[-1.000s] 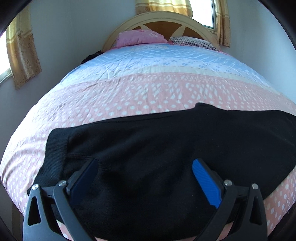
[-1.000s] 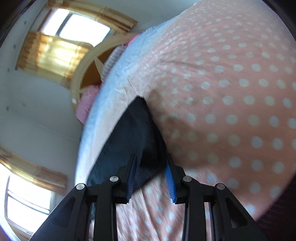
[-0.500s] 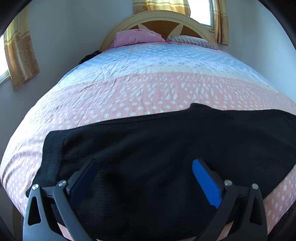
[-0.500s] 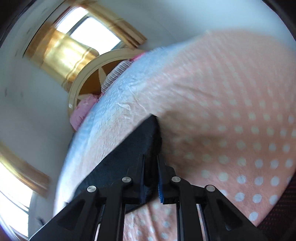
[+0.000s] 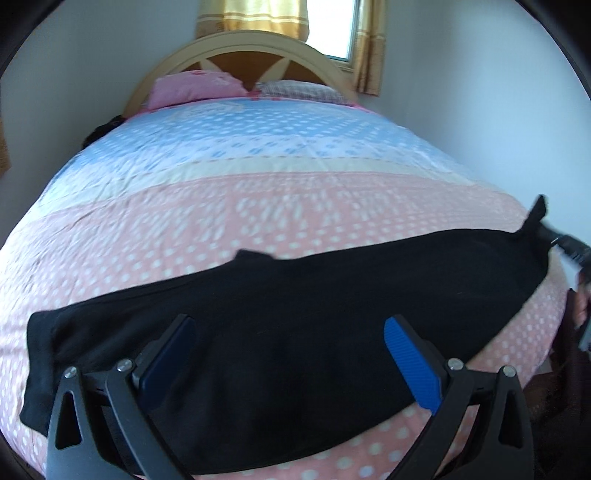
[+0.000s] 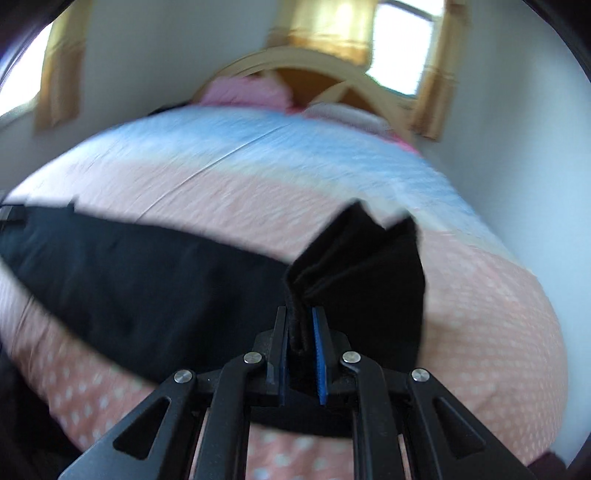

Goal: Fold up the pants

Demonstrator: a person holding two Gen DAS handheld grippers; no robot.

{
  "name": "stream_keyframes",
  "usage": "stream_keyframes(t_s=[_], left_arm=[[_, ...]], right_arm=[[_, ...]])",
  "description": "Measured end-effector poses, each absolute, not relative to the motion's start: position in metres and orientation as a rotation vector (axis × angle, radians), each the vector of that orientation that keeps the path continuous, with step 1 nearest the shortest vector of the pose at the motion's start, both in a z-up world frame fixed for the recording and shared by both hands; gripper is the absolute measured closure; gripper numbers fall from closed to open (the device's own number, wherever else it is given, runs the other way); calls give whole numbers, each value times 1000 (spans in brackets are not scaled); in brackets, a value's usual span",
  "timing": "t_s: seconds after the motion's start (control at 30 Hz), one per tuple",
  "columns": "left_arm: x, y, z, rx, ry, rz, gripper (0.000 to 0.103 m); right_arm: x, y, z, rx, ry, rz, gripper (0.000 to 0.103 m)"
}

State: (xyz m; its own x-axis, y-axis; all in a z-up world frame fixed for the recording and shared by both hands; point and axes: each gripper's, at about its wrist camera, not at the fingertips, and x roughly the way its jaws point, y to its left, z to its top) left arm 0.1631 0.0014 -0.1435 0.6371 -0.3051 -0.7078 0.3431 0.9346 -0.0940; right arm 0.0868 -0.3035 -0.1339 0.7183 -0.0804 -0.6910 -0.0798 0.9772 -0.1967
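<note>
You're facing a bed covered by a quilt (image 5: 258, 206) with a pink dotted band nearest you, a cream stripe past it and a blue band beyond. At the far end lie a pink pillow (image 5: 195, 86) and, touching its right side, a checked pillow (image 5: 299, 90). Behind them rises an arched headboard (image 5: 243, 48). Above it you see a window (image 5: 328, 26) with yellow curtains (image 5: 251, 16). White walls (image 5: 480, 92) close in on both sides.

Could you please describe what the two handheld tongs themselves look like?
Both the left tongs and right tongs share one design: matte black plastic linkage arms with triangular cut-outs, silver pivot screws, and ribbed blue pads lining the fingers. No cables or markings are visible.
</note>
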Motion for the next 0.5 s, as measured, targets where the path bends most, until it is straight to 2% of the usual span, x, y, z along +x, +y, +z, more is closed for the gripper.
stream_keyframes(t_s=[0.13, 0.17, 0.23, 0.37, 0.43, 0.5], left_arm=[[165, -20, -138, 64, 804, -437, 0], [165, -27, -137, 72, 806, -458, 0], [168, -48, -135, 91, 811, -504, 0], [167, -97, -130, 96, 819, -630, 0], [168, -127, -130, 77, 832, -705, 0], [170, -159, -132, 78, 853, -764, 0]], right_arm=[[87, -291, -154, -289, 812, 21, 89], [87, -294, -156, -258, 818, 36, 86], [88, -299, -154, -195, 829, 91, 70], [67, -332, -130, 5, 762, 208, 69], [63, -358, -124, 105, 708, 179, 63], [60, -387, -124, 237, 651, 119, 62]])
